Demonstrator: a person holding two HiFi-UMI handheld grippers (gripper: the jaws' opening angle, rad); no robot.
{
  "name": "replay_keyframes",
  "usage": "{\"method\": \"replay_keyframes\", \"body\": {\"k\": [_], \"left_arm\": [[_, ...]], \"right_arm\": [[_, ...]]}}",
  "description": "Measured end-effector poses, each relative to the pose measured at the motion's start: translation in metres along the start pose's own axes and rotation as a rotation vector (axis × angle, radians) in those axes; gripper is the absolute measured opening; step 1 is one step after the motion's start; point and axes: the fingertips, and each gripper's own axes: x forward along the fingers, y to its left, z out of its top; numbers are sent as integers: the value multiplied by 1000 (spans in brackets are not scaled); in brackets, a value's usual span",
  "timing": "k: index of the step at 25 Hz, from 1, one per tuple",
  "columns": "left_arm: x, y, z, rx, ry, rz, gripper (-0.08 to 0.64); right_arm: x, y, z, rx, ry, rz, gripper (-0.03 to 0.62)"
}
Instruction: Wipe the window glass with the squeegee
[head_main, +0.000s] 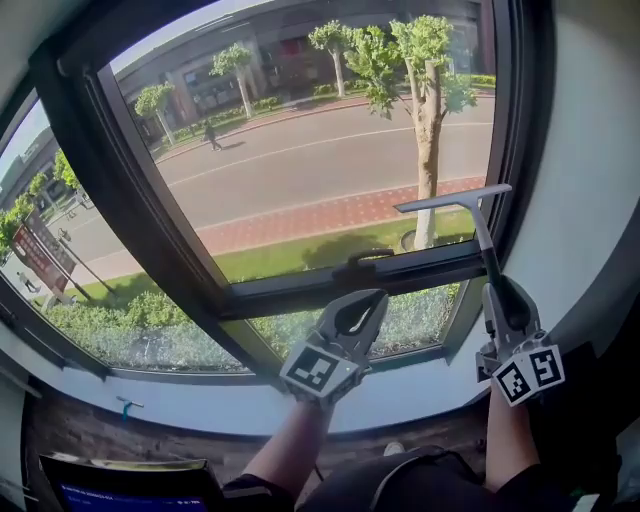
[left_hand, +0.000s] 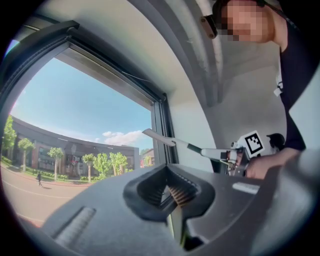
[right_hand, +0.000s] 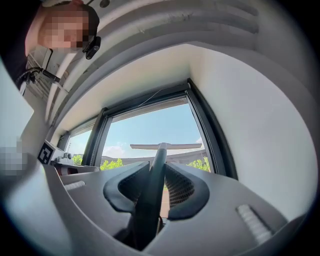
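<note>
The squeegee (head_main: 478, 222) has a grey blade and a dark handle. Its blade rests near the lower right corner of the large window glass (head_main: 300, 150). My right gripper (head_main: 505, 296) is shut on the handle, which runs up between the jaws to the blade (right_hand: 166, 146) in the right gripper view. My left gripper (head_main: 364, 306) hovers in front of the lower window frame, left of the squeegee, shut with nothing in it. From the left gripper view, the closed left gripper (left_hand: 168, 193) points toward the glass, with the squeegee (left_hand: 167, 140) and the right gripper (left_hand: 235, 156) to the right.
A dark window frame (head_main: 120, 190) surrounds the glass, with a black window handle (head_main: 366, 262) on the bottom rail. A smaller pane (head_main: 410, 318) sits below it. A white sill (head_main: 200, 400) runs under the window. A white wall (head_main: 590, 200) stands close on the right.
</note>
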Motion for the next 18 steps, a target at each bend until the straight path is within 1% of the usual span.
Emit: {"method": "replay_keyframes", "body": {"k": [4, 8, 11, 15, 18], "left_arm": [[26, 0, 5, 23, -18, 9, 3], [44, 11, 11, 37, -39, 29, 3], [58, 20, 14, 37, -53, 34, 3], [71, 24, 19, 45, -74, 20, 3], [75, 20, 18, 30, -99, -2, 3]], "right_arm": [[21, -24, 11, -16, -24, 22, 100], [46, -36, 20, -32, -50, 48, 100], [67, -45, 32, -36, -83, 52, 100], [90, -51, 52, -52, -131, 50, 100], [100, -54, 67, -77, -167, 43, 100]]}}
